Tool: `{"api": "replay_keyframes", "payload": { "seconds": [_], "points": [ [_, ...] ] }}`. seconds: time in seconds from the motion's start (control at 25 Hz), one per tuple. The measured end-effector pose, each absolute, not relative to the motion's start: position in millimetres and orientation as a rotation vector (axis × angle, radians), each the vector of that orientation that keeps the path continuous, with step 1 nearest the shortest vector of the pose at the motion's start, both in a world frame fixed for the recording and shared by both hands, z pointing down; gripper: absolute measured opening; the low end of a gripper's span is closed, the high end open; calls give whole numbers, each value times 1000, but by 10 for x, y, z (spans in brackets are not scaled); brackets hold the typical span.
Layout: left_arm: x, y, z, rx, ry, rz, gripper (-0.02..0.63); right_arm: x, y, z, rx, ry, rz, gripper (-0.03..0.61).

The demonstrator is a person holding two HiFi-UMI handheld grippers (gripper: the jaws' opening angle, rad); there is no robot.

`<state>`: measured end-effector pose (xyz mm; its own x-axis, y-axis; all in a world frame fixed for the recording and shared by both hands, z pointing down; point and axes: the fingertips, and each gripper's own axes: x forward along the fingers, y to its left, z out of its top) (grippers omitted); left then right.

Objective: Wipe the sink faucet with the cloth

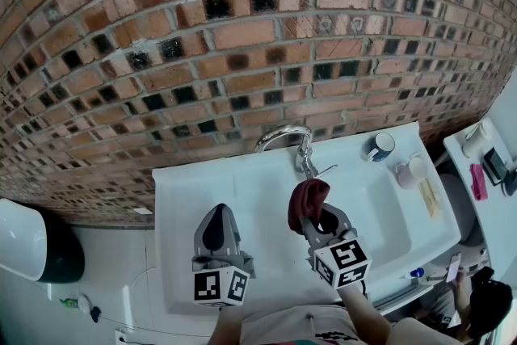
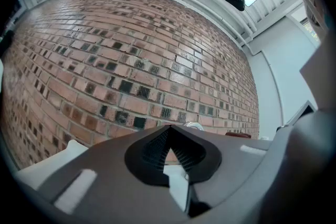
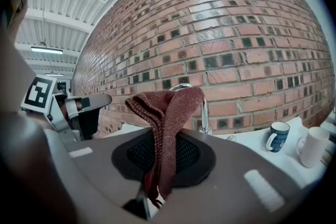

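A chrome faucet [image 1: 289, 138] arches over the back of the white sink [image 1: 266, 198] against the brick wall. My right gripper [image 1: 308, 210] is shut on a dark red cloth [image 1: 307, 200], held just in front of and below the faucet's base. In the right gripper view the cloth [image 3: 167, 113] stands folded up between the jaws, hiding part of the faucet [image 3: 202, 107]. My left gripper [image 1: 216, 232] hangs over the sink's left half, shut and holding nothing. The left gripper view shows the faucet's top [image 2: 194, 126] just above the shut jaws.
A blue mug [image 1: 380, 146] and a white mug [image 1: 412, 171] stand on the sink's right ledge. A wooden item [image 1: 430, 198] lies near them. A white shelf [image 1: 485, 174] with small items is at the far right. A black-and-white bin [image 1: 32, 242] stands at the left.
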<state>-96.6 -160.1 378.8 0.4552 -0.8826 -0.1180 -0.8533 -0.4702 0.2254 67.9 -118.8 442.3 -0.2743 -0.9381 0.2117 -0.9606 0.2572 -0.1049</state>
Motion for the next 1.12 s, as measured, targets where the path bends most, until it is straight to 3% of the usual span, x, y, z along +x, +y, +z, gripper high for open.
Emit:
{"api": "replay_keyframes", "payload": {
  "seconds": [0.36, 1.12],
  "points": [
    [-1016, -1631, 3839, 2538, -1550, -323, 3, 1476, -1944, 5496, 1871, -2028, 427, 46],
    [-968, -1689, 3900, 2520, -1532, -322, 5, 1468, -1996, 5522, 1755, -2076, 395, 48]
  ]
}}
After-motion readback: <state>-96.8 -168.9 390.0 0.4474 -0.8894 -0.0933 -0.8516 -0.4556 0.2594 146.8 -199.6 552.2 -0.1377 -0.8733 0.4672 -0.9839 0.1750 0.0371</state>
